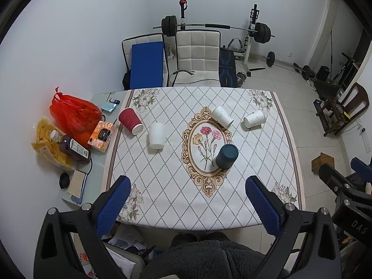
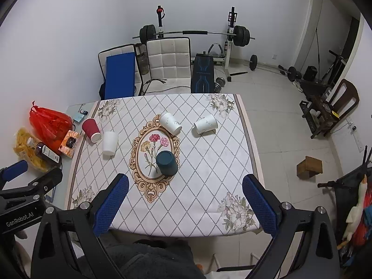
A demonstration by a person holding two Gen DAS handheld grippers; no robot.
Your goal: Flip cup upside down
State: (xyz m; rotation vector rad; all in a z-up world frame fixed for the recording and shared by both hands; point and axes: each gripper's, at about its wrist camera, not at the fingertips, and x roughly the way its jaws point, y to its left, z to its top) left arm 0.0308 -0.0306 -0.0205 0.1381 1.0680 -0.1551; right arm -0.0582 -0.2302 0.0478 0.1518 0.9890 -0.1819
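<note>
Weights, a barbell rack and two padded chairs fill the far end of a white-walled room, behind a table (image 1: 288, 139) spread with a diamond-patterned cloth. Five cups stand or lie on it. A dark teal cup (image 1: 227, 156) sits mouth-down on the flower medallion at the table's centre, and a plain white cup (image 1: 157, 135) nearer the left edge also appears to stand inverted. Three lie on their sides: a red ribbed cup (image 1: 130, 121) toward the far left corner, and two white speckled cups, one (image 1: 222, 115) just beyond the medallion, the other (image 1: 254, 119) toward the far right edge.

Both tools hover off the near edge, above the person's lap. The left gripper (image 1: 190, 207) has its blue pads spread wide and holds nothing; the right gripper (image 2: 186, 205) is equally wide and empty. Neither touches a cup.

Judging by the layout, two cups look finished, while the three tipped ones are not yet turned over. A red bag (image 1: 72, 114), a tissue box (image 1: 101, 136) and a bottle (image 1: 74, 148) sit beyond the cloth's left edge.
</note>
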